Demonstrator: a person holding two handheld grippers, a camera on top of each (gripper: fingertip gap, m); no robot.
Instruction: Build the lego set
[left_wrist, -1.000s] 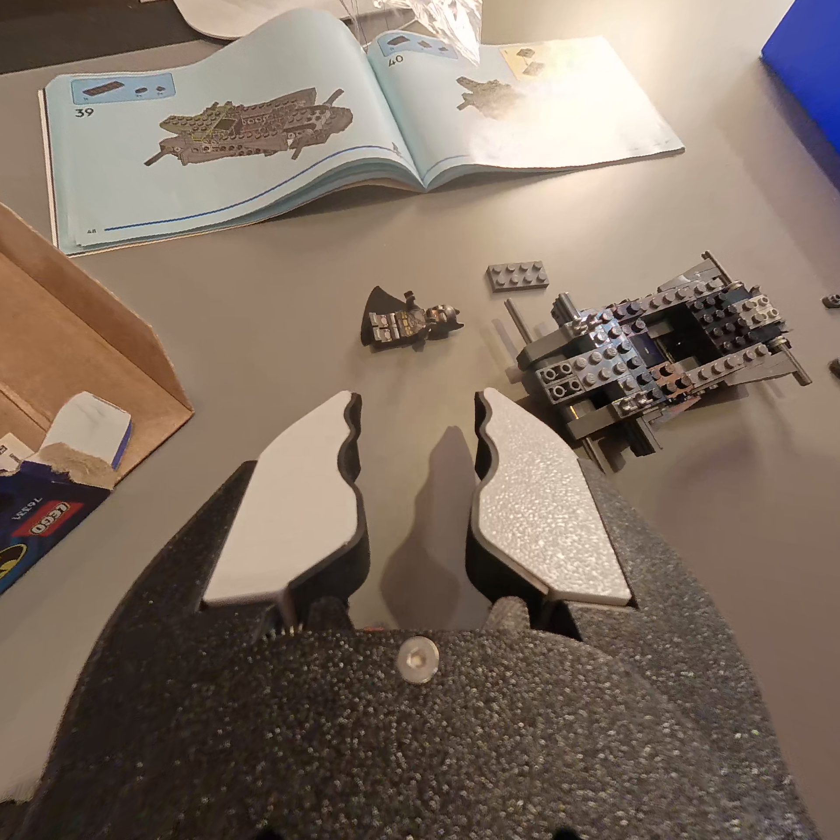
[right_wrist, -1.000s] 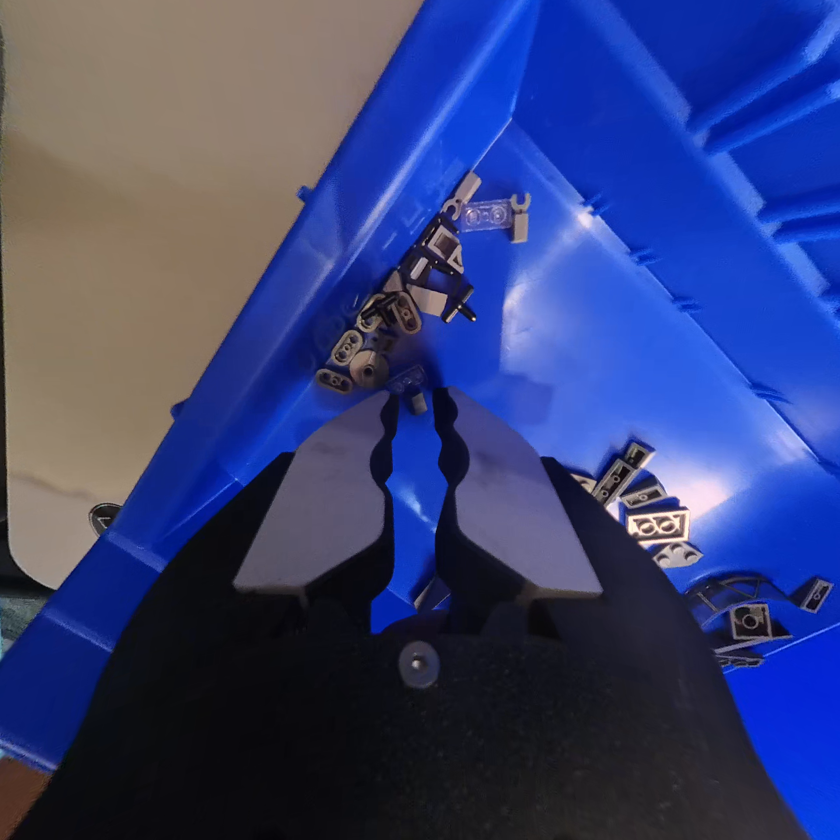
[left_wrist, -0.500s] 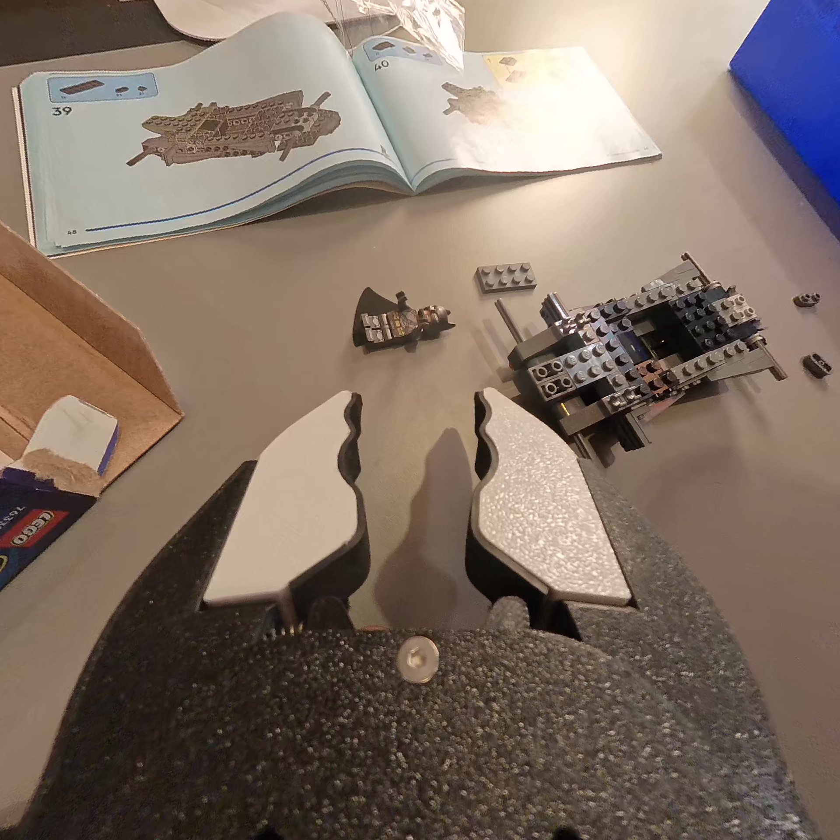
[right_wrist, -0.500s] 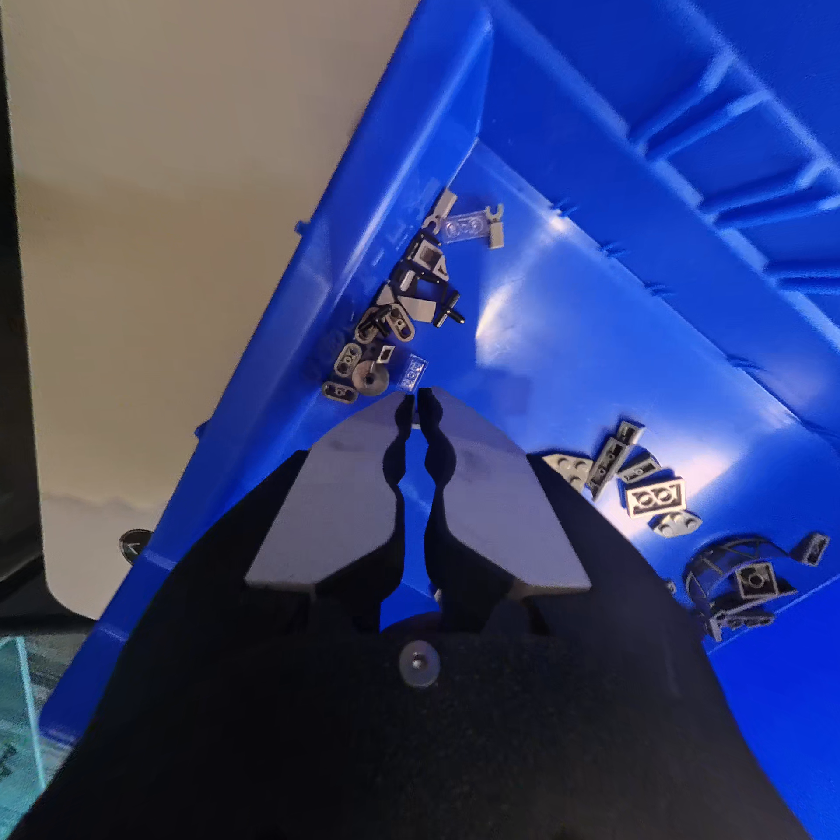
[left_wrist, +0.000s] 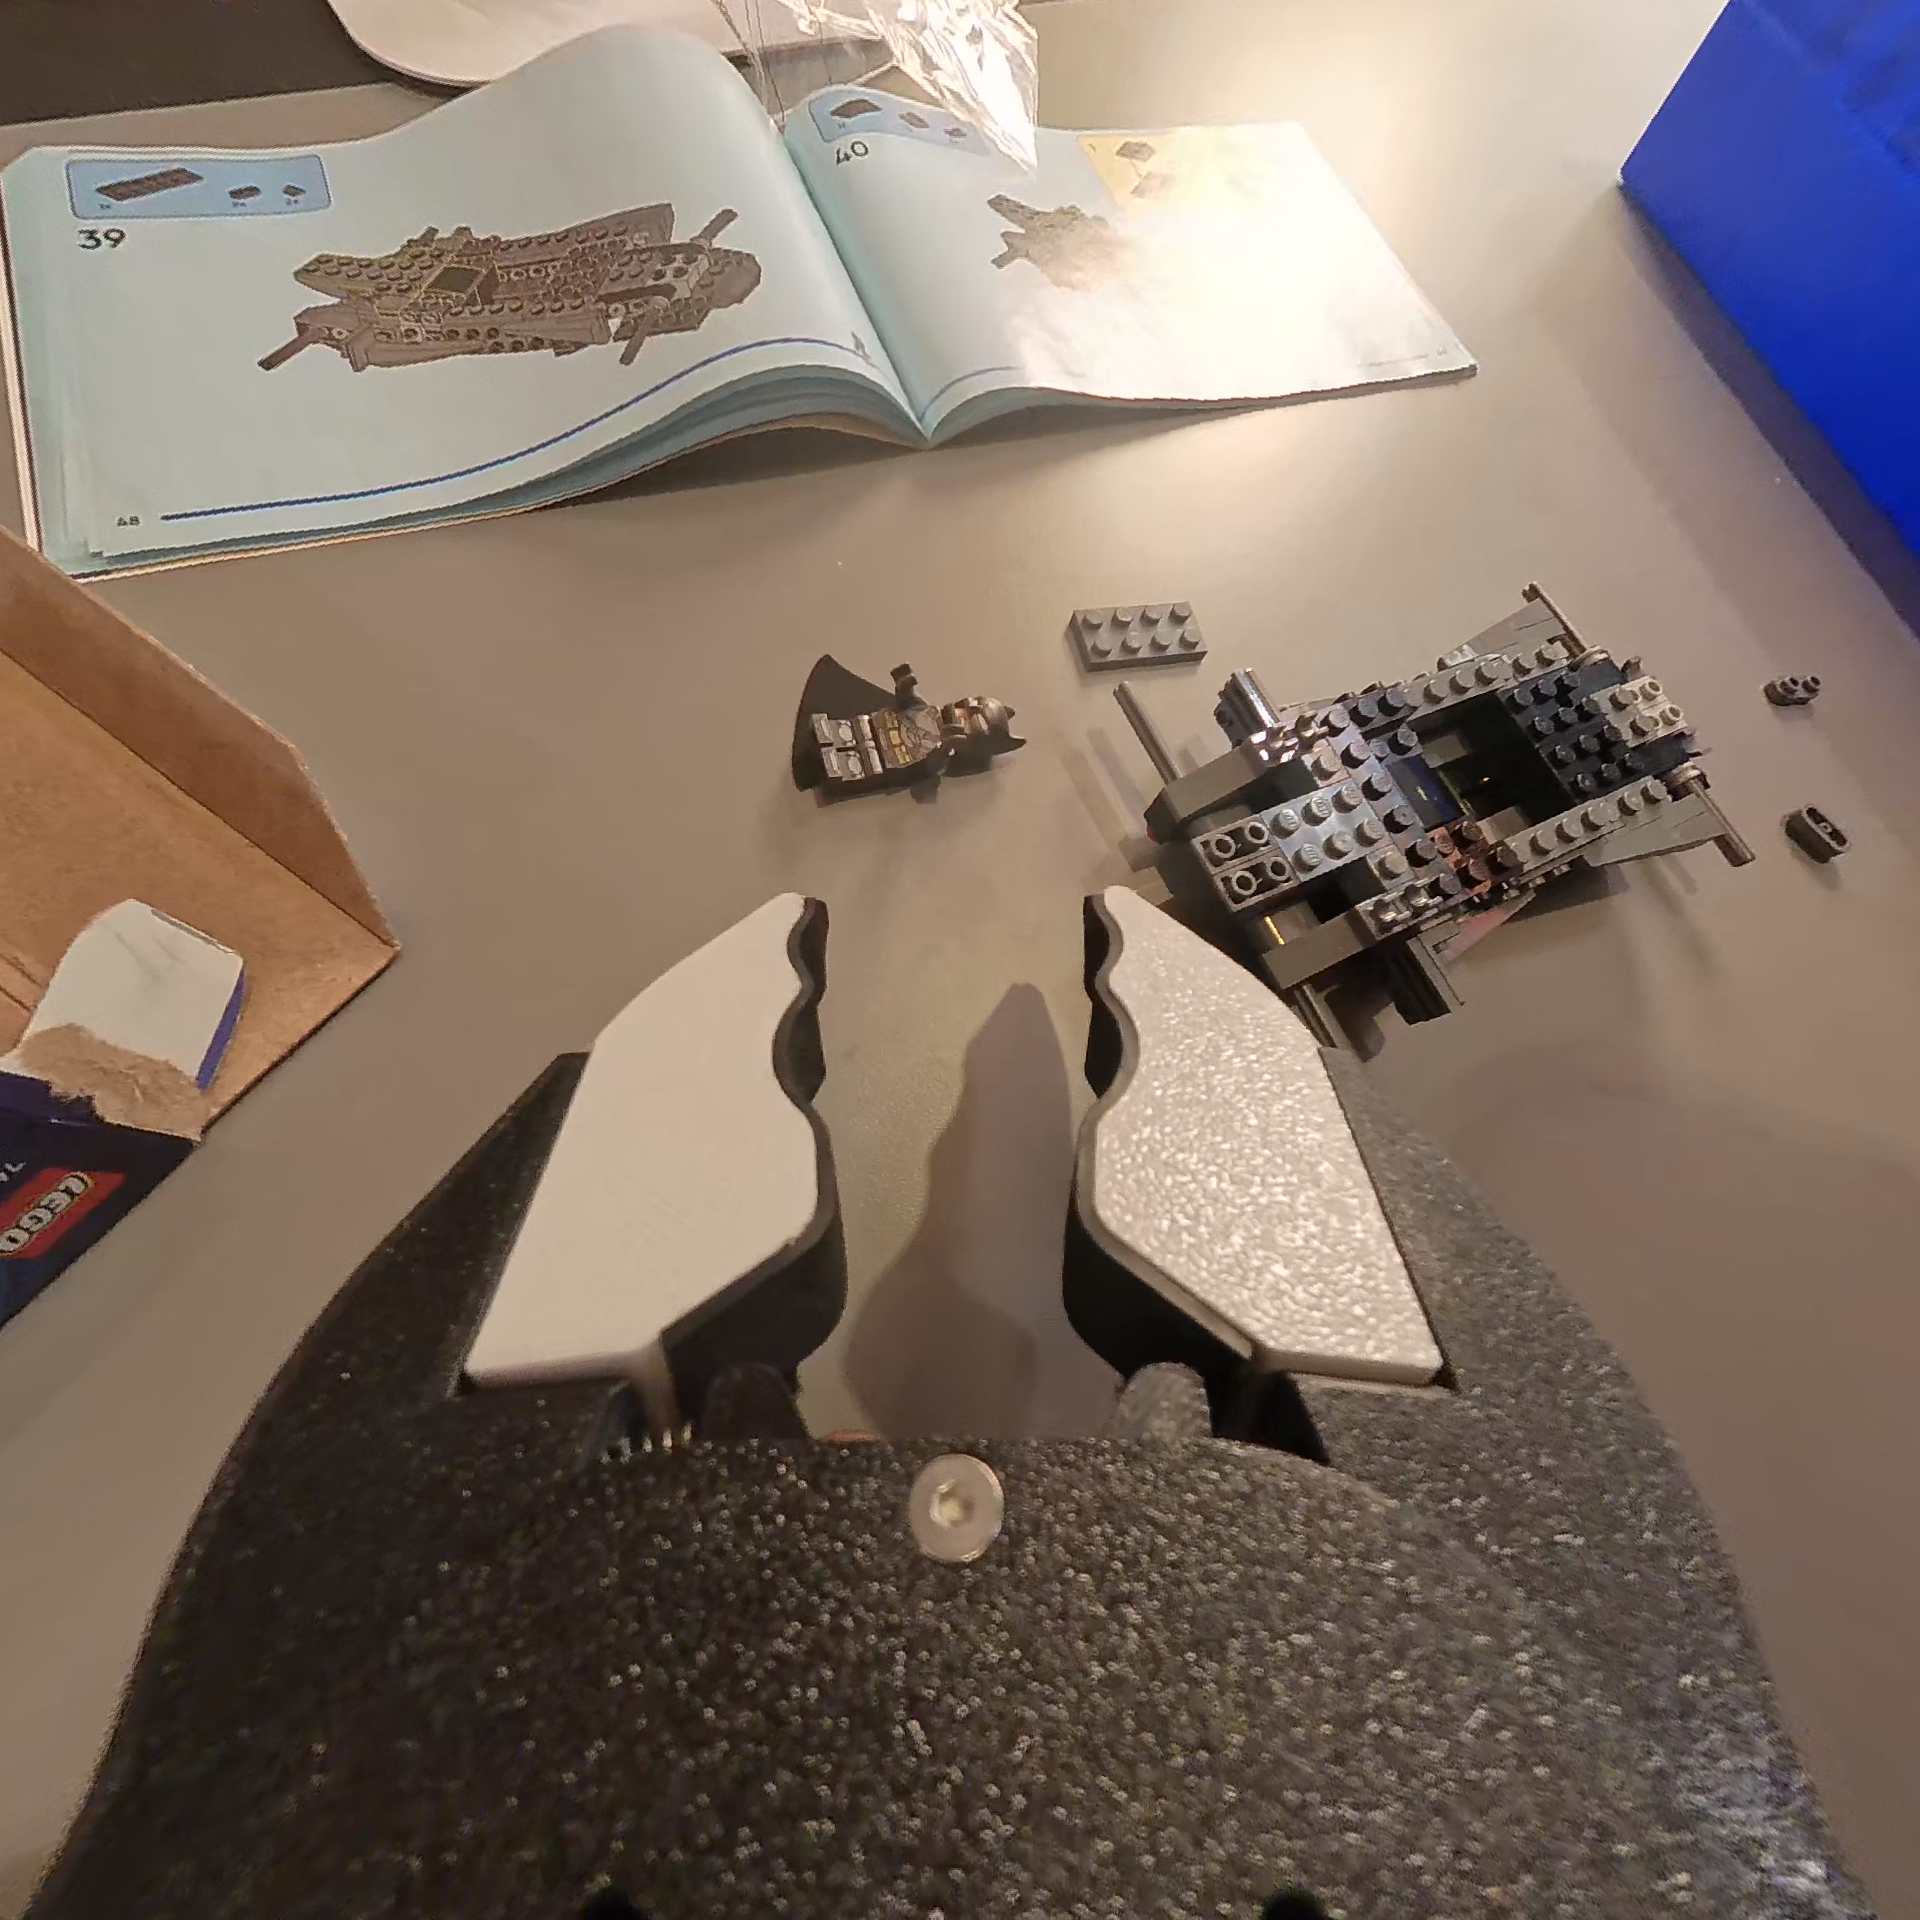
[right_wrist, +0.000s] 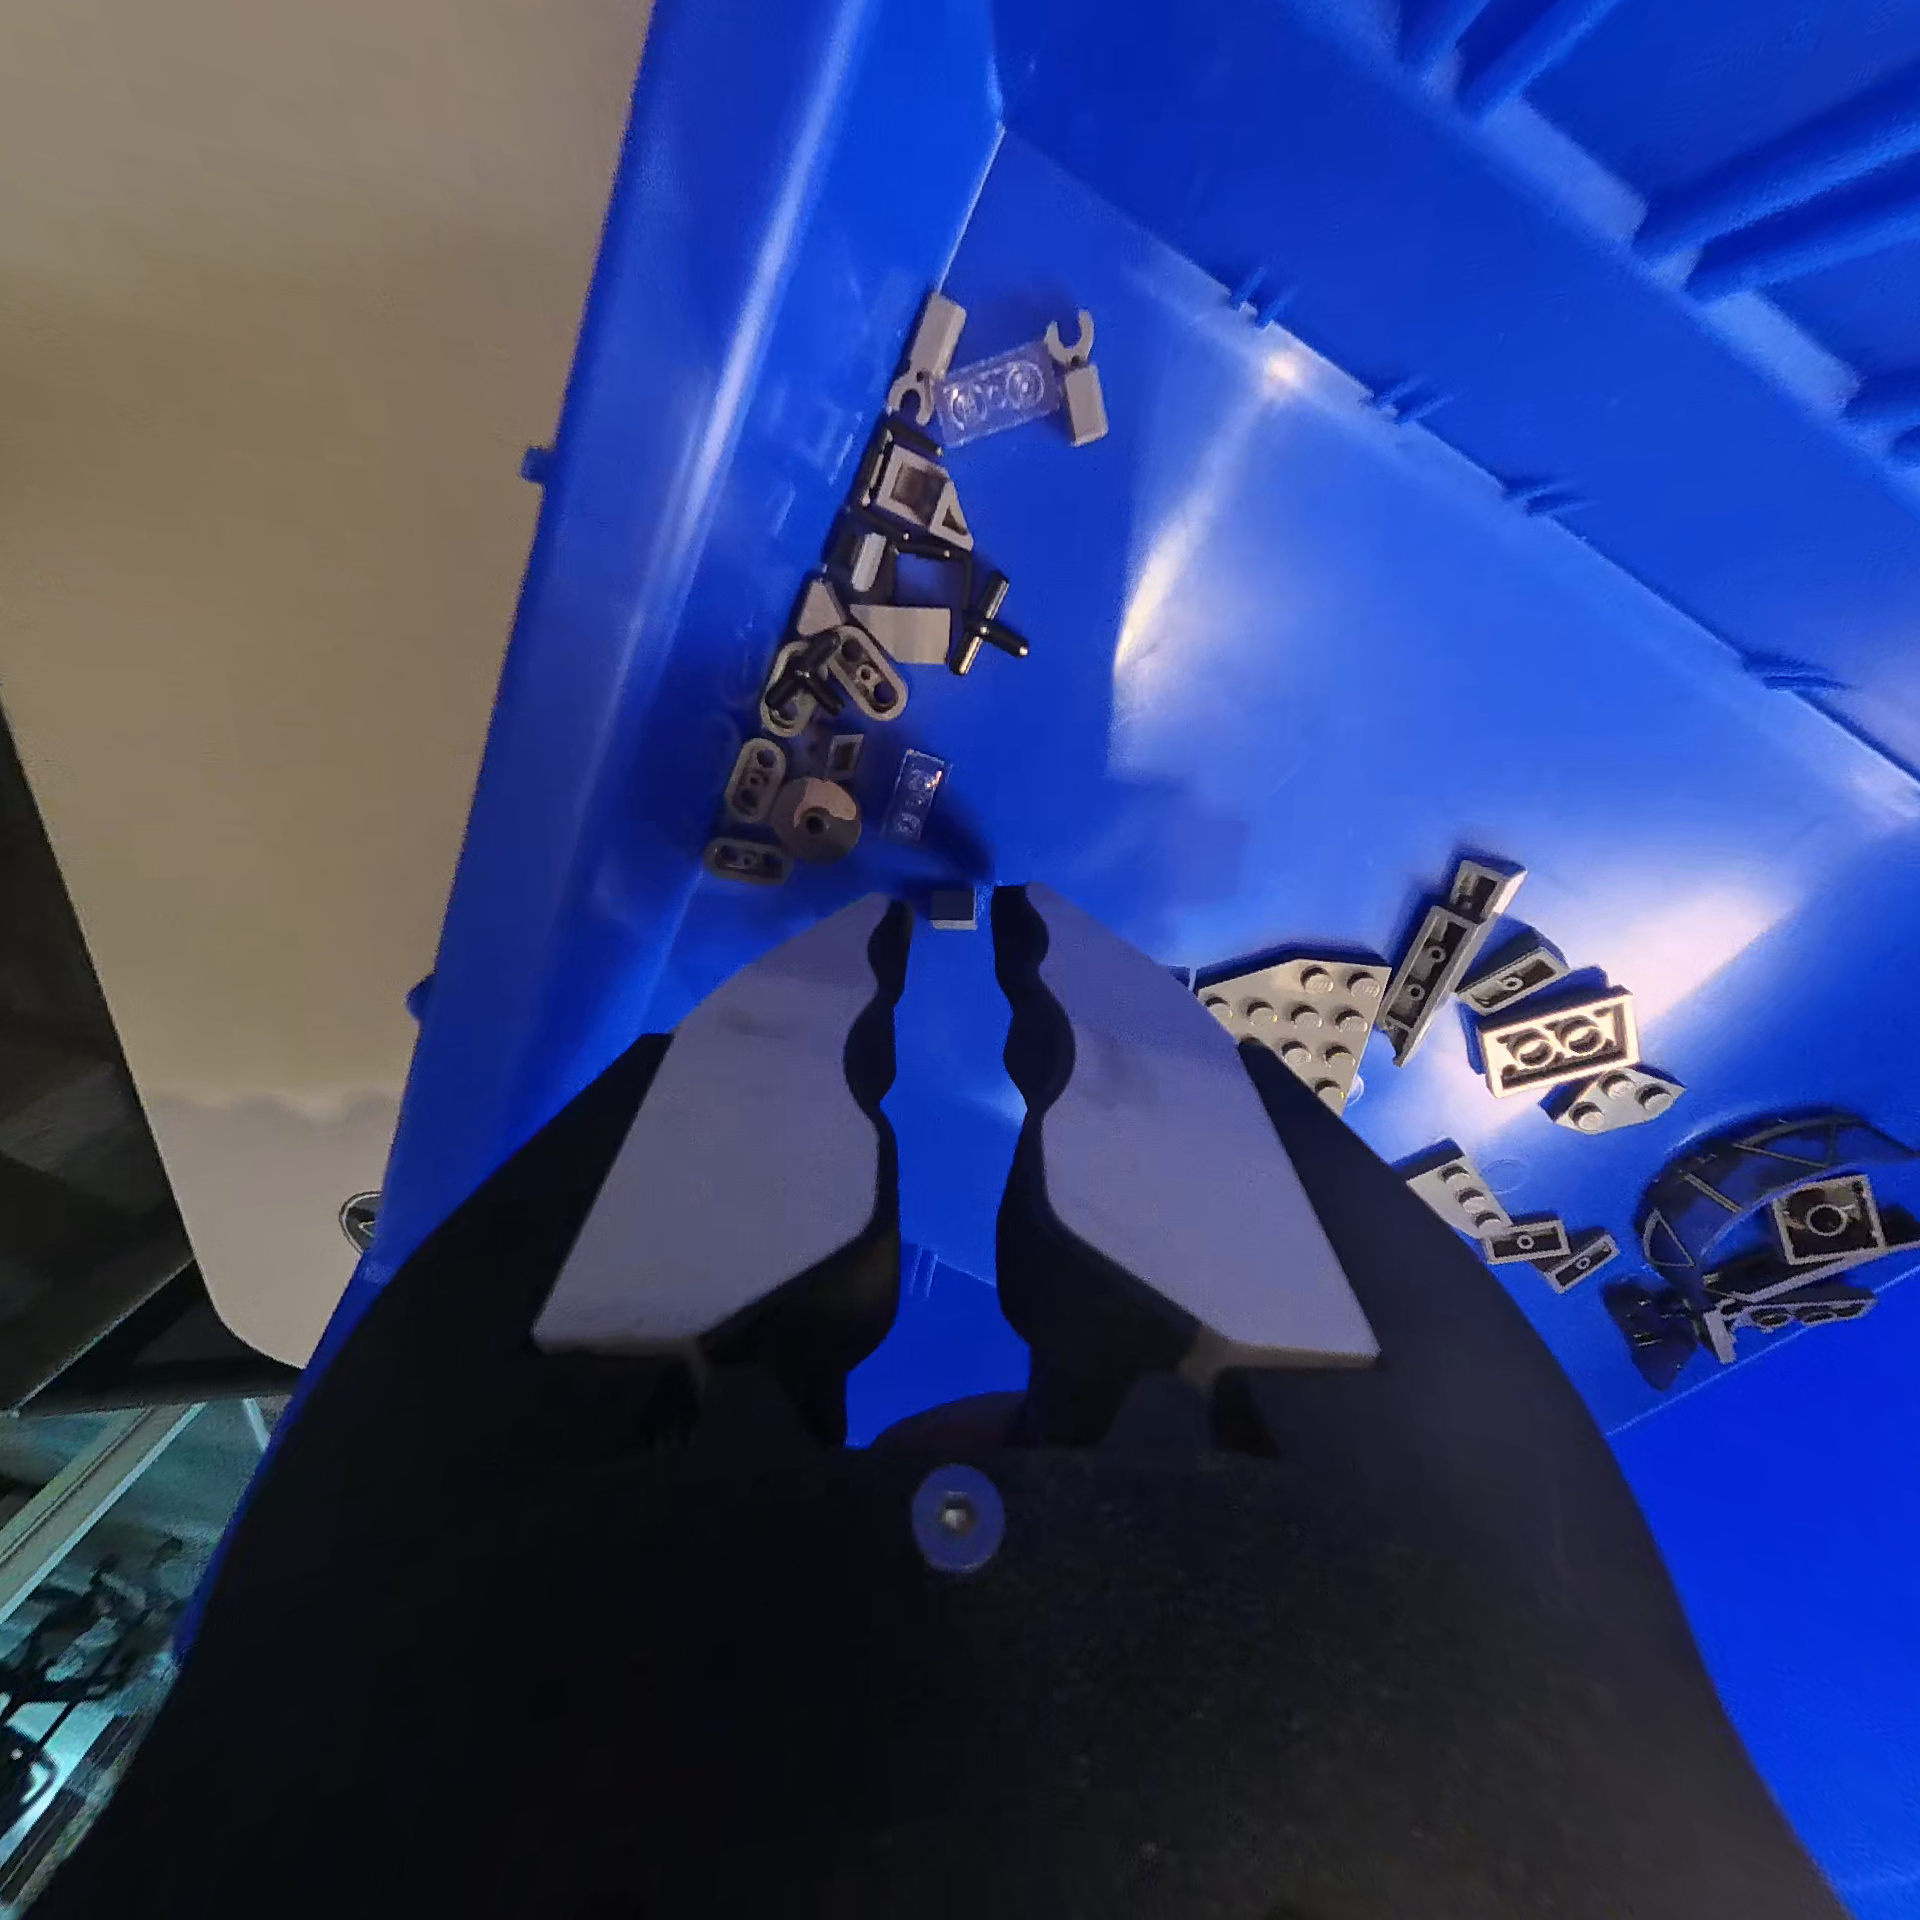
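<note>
My left gripper is open and empty over the grey table. A dark brick vehicle lies just right of its right fingertip, and a caped minifigure lies on its back ahead. My right gripper is inside a blue bin, tips down near the bin's corner. It is open, and a small grey piece lies between the fingertips with blue showing on both sides of it. A cluster of small grey and black pieces lies along the bin wall just beyond.
An open instruction booklet lies at the back, with a clear plastic bag above it. A grey plate and two small dark pieces lie near the vehicle. A cardboard box is on the left and the blue bin on the right. More grey plates lie in the bin. The tips of one gripper are about 45 centimetres away from the tips of the other. The right gripper is farther from the caped minifigure, some 45 centimetres, than the left, some 5 centimetres.
My right jaws closed almost together half a second ago and have opened again; the small grey piece now lies loose between the tips. The left gripper has barely shifted.
</note>
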